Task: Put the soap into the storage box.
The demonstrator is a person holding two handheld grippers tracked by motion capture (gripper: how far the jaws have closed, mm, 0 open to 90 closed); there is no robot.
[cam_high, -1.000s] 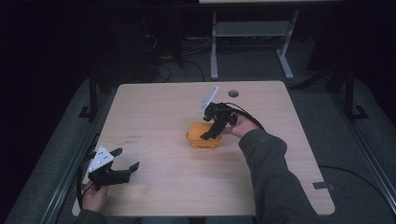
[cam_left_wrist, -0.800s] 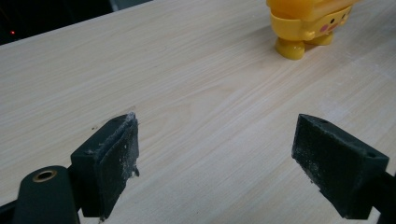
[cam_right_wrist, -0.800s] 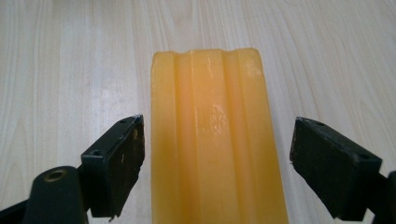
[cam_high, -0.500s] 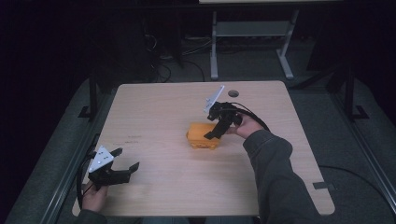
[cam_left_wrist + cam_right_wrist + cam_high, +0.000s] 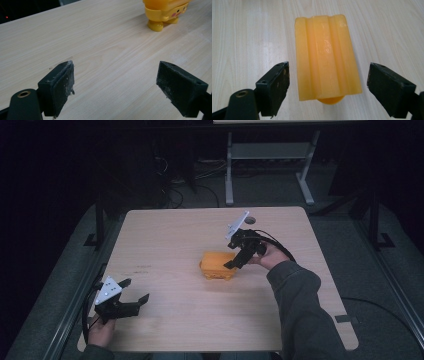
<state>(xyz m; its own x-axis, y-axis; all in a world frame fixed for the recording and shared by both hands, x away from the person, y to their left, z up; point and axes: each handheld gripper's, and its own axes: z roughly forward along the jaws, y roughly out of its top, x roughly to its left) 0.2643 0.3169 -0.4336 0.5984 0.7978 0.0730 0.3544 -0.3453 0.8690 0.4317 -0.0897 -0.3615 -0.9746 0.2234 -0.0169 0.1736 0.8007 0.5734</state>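
Hovering my right gripper [image 5: 234, 264] just above the yellow toy [image 5: 218, 265], I have its jaws spread wide with nothing between them, and in the right gripper view the ridged top of the toy [image 5: 327, 67] lies in the gap, touching neither pad. The toy stands near the middle of the wooden table [image 5: 170, 235]. My left gripper [image 5: 131, 295] is well apart at the near left corner, jaws also released and empty, with the toy [image 5: 163, 12] far ahead of it.

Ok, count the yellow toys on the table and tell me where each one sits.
1: the yellow toy stands near the table's middle, under the open right gripper. Nothing on the tabletop looks able to hide another.
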